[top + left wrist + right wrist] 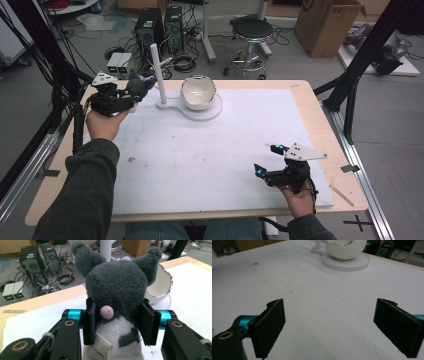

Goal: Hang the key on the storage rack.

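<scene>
On the table (pixel 310 107) lies a mat (pixel 200 165). At the far side of the mat stands a round base (pixel 202 114), and the bowl (pixel 198 92) sits on it. A post (pixel 159 75) stands just left of the bowl. Left of the post is the plush toy (pixel 136 86), between the jaws of the left gripper (pixel 131 96). The right gripper (pixel 266 161) is at the near right, well apart from the bowl.

- A white fabric tag (pixel 101 347) sewn to the base of the grey plush toy (pixel 120 290), hanging just beside one pad of the left hand-held gripper (pixel 117 323), carries small print ending in "SANRIO" (the characters before it look like "25", too small to be sure).
- Nothing else is legible.
</scene>
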